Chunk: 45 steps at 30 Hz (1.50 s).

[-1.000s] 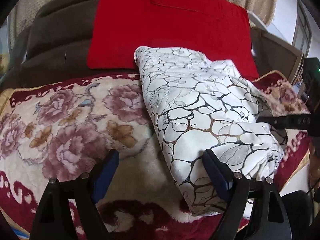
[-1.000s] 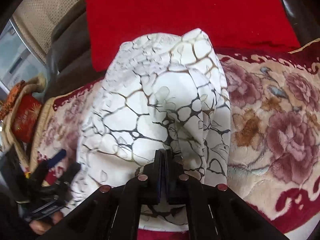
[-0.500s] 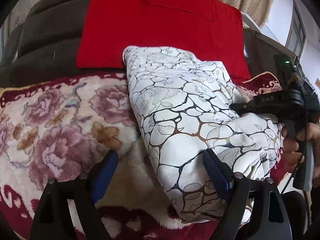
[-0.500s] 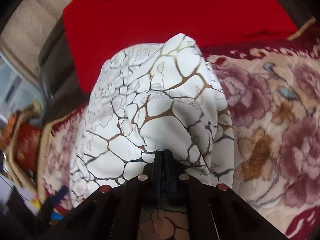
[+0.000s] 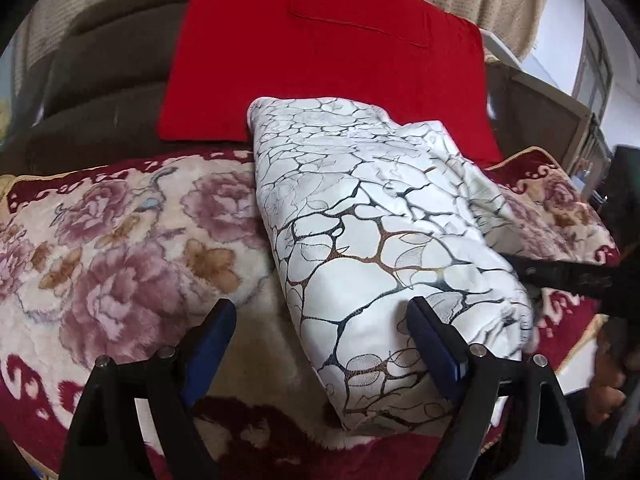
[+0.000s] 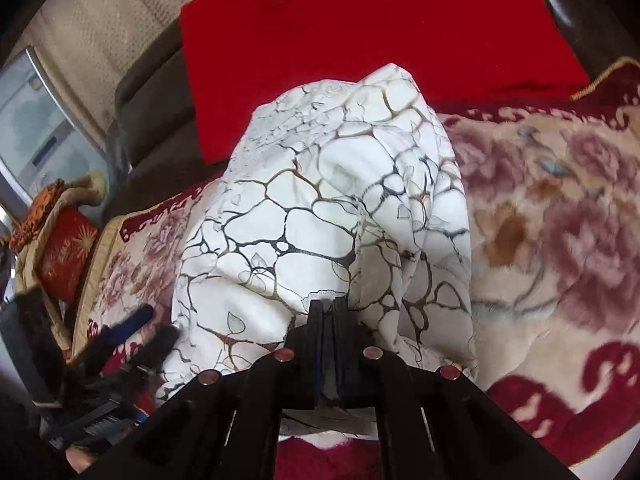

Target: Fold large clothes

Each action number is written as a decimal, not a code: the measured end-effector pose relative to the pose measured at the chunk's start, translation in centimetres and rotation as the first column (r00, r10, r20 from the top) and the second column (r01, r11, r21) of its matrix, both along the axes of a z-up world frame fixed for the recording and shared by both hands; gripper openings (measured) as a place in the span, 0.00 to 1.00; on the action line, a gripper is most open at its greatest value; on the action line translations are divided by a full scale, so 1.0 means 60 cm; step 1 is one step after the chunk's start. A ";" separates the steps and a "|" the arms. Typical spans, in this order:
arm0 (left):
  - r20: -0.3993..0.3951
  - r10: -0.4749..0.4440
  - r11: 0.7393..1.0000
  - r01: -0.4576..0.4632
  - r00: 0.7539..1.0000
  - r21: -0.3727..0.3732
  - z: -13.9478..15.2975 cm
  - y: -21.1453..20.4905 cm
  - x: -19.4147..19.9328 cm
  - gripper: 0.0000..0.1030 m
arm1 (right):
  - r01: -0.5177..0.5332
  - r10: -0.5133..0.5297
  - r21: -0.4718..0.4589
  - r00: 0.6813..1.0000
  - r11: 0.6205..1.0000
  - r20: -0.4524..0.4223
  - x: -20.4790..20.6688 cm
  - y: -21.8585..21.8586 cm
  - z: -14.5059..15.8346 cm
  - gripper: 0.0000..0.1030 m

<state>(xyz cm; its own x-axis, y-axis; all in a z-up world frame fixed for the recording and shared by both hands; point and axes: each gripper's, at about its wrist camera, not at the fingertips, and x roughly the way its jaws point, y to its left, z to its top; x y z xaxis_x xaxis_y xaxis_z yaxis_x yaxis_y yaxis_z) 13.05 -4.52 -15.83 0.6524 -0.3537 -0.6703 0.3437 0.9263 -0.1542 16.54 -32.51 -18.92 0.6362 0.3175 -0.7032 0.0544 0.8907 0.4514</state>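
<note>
Now the white crackle-print garment [image 5: 384,248] is lying as a long folded bundle on the floral plush blanket [image 5: 120,248], far end against the red cushion [image 5: 320,48], near end hanging toward the blanket's front edge. Versus a second ago the bundle is sitting lower and flatter on the right side; half a second back I was lifting that edge up and over, and now I'm bringing it down again.

My right gripper [image 6: 328,312] is staying clenched on a pinch of the garment's near fabric [image 6: 320,240], jaws pressed together with cloth drawn up between them. From the left camera it is showing only as a dark bar [image 5: 568,276] at the bundle's right flank, lower than it was half a second ago.

My left gripper [image 5: 320,332] is hanging released, jaws spread wide, barely shifted. The right finger [image 5: 432,344] is resting against or just beside the bundle's near end, I can't tell which; the left finger [image 5: 212,336] is over bare blanket. Nothing is held between them.

Reading it: this fold pass is landing, not starting. Bundle is already narrow, so I'm judging the task well along. Next probably calls for letting go on the right and smoothing or a final crosswise fold. Risk: slippery fabric springing open once I let go.
</note>
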 end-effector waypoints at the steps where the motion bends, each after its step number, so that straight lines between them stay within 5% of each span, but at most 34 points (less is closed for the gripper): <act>1: 0.000 0.007 1.000 -0.007 1.000 -0.005 0.001 0.003 0.000 0.86 | 0.008 -0.008 0.014 1.000 1.000 0.018 -0.007 -0.002 0.004 0.08; 6: -0.046 0.070 0.996 -0.072 0.997 -0.050 0.007 0.031 -0.005 0.86 | 0.017 -0.036 0.114 0.985 0.993 0.168 -0.077 -0.038 0.041 0.08; 11: -0.050 0.139 0.990 -0.139 0.989 0.000 0.045 0.036 -0.060 0.86 | 0.062 -0.094 0.131 0.963 0.989 0.254 -0.144 -0.091 0.057 0.10; 16: 0.085 0.179 0.975 -0.188 0.980 0.121 0.116 0.030 -0.150 0.87 | 0.094 -0.096 0.021 0.956 0.995 0.277 -0.196 -0.100 0.083 0.10; 22: 0.164 0.203 0.962 -0.228 0.965 0.150 0.155 0.047 -0.205 0.91 | 0.070 -0.065 -0.010 0.968 0.998 0.241 -0.225 -0.088 0.075 0.10; 28: 0.139 0.217 0.964 -0.235 0.966 0.123 0.146 0.055 -0.185 0.95 | 0.041 -0.041 0.005 0.982 0.999 0.184 -0.192 -0.063 0.062 0.10; 37: 0.178 0.218 0.943 -0.254 0.960 0.216 0.117 0.009 -0.121 0.95 | 0.028 -0.020 -0.035 0.979 0.999 0.205 -0.107 -0.023 0.088 0.10; 45: 0.164 0.181 0.940 -0.220 0.970 0.262 0.082 -0.017 -0.088 0.95 | -0.002 0.002 -0.007 0.996 1.000 0.087 -0.021 -0.017 -0.006 0.09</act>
